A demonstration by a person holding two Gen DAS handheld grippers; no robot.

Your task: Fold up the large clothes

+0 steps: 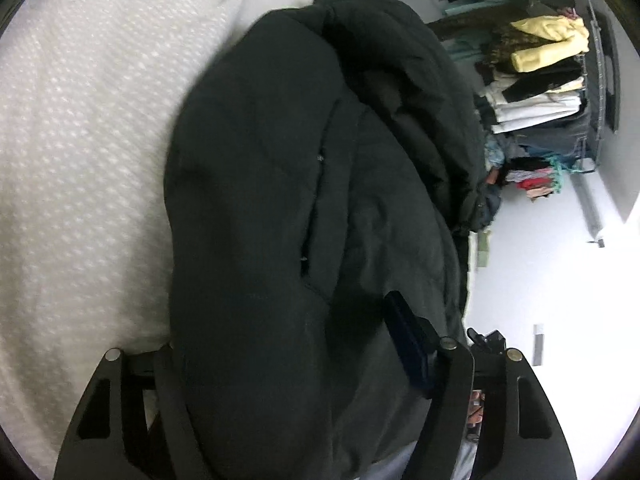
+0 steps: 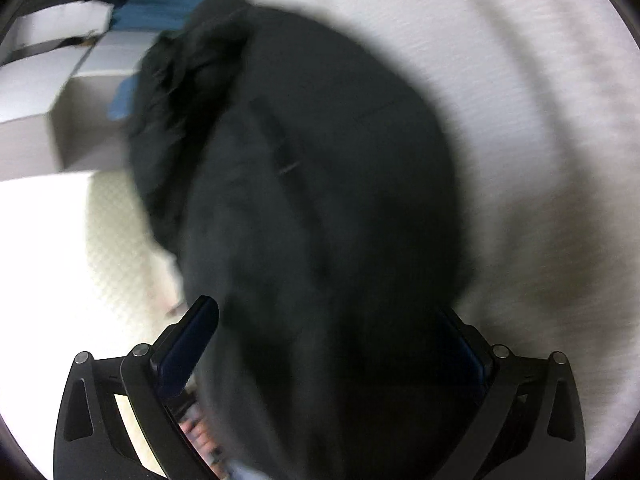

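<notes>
A large dark jacket (image 1: 288, 184) lies bunched on a white textured bed cover (image 1: 80, 140). It fills the middle of both views and drapes over both tools. In the left wrist view the left gripper (image 1: 304, 344) has its jaws spread wide, with the jacket lying between and over them; only the right fingertip (image 1: 404, 320) shows. In the right wrist view, which is blurred, the right gripper (image 2: 324, 320) is also spread wide around the jacket (image 2: 320, 168), its left fingertip (image 2: 196, 328) clear of the cloth.
A rack with stacked folded clothes (image 1: 536, 92) stands at the right beyond the bed. White boxes (image 2: 52, 80) and blue cloth (image 2: 156, 8) lie off the bed's edge in the right wrist view. The bed cover (image 2: 540, 120) extends to the right.
</notes>
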